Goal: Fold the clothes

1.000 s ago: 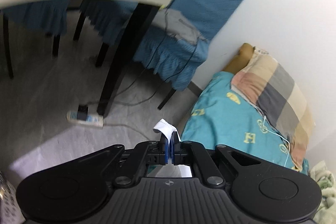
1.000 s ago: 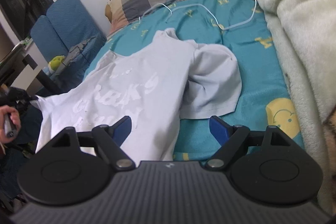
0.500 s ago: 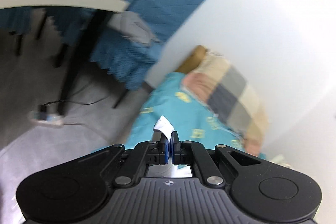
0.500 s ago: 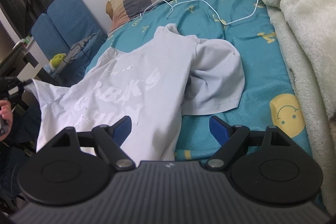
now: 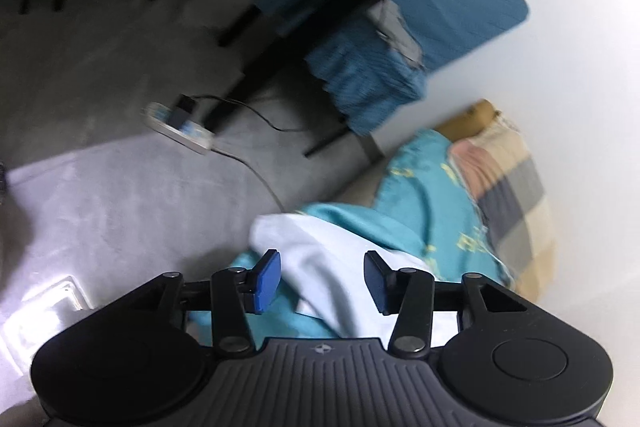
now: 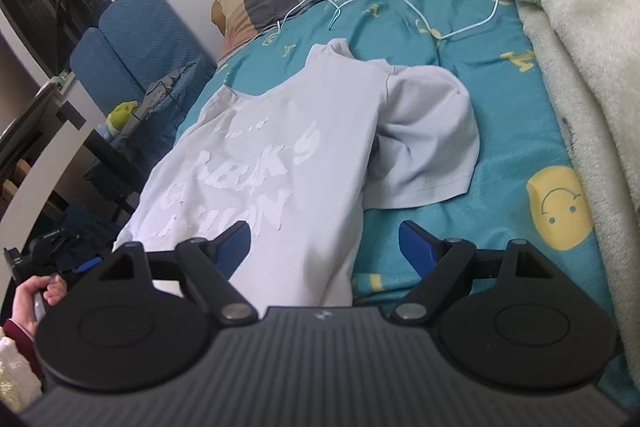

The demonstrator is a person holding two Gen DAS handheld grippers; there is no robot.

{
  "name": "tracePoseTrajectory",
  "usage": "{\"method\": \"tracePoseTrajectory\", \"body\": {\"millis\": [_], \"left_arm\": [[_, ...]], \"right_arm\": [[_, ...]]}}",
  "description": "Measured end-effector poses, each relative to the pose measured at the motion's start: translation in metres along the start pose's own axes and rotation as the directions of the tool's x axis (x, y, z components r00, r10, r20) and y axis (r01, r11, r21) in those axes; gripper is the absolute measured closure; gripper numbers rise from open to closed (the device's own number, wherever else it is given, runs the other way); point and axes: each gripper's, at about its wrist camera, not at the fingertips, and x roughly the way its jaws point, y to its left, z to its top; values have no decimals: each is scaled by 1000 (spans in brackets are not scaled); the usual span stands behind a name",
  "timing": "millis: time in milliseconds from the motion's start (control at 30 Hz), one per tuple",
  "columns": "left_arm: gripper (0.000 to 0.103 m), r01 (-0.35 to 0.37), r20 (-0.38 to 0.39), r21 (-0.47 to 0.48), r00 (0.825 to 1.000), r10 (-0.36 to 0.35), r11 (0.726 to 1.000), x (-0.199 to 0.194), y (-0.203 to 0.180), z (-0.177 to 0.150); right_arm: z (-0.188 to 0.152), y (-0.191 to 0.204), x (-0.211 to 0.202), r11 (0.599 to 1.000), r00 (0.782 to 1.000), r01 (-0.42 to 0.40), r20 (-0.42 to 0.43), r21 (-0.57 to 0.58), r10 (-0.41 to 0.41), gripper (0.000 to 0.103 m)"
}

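Left hand-held gripper [image 5: 320,277] just opened, dropping T-shirt [image 6: 288,147] corner; right hand-held gripper [image 6: 326,241] unchanged, spread wide.

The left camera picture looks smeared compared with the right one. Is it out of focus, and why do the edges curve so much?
Left wrist view: smeared by motion, not focus; the power strip and chair legs streak, while the left gripper itself stays sharp. Right wrist view: crisp, the T-shirt print readable as lettering. Both views: fisheye lenses bend the edges, and the corners go dark.
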Motion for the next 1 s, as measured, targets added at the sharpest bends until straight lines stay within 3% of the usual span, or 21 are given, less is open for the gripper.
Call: {"method": "tracePoseTrajectory", "body": {"millis": [167, 267, 300, 400, 433, 567, 667, 767, 833, 900, 967, 1000], "left_arm": [[51, 12, -87, -76, 996, -18, 997, 34, -4, -14], [56, 5, -105, -61, 994, -11, 998, 51, -14, -20], [61, 1, -111, -52, 994, -6, 999, 58, -18, -23], [96, -8, -132, -6, 991, 8, 1000, 73, -31, -30], [101, -4, -138, 10, 990, 5, 1000, 75, -33, -33], [102, 50, -95, 114, 995, -39, 992, 59, -59, -39], [102, 117, -105, 292, 990, -90, 949, 26, -95, -55], [102, 140, -207, 372, 976, -65, 918, 5, -114, -89], [102, 97, -287, 342, 958, 6, 935, 9, -106, -109], [101, 48, -366, 314, 928, 74, 948, 12, -98, -129], [100, 6, -370, 269, 924, 97, 963, 16, -86, -132], [95, -12, -368, 213, 925, 92, 977, 15, -78, -130]], "right_arm": [[-1, 0, 6, 1000, 1000, 2, -21, 9, -2, 20], [-1, -2, 9, 1000, 1000, 8, -27, 17, -8, 20], [-1, -2, 10, 1000, 1000, 10, -29, 18, -9, 20], [-2, -4, 12, 1000, 999, 12, -33, 22, -12, 20], [-1, -4, 13, 1000, 999, 12, -34, 24, -11, 20], [-1, -4, 12, 1000, 999, 12, -31, 22, -11, 20], [-1, -3, 10, 1000, 1000, 8, -24, 18, -8, 20], [-1, -2, 6, 1000, 1000, 4, -17, 14, -4, 20], [-1, -2, 5, 1000, 1000, -3, -17, 14, 3, 20], [-2, -2, 3, 1000, 1000, -10, -18, 14, 10, 20], [-2, -2, 1, 1000, 1000, -16, -18, 16, 16, 20], [-3, -3, -1, 1000, 1000, -19, -17, 19, 19, 20]]}}
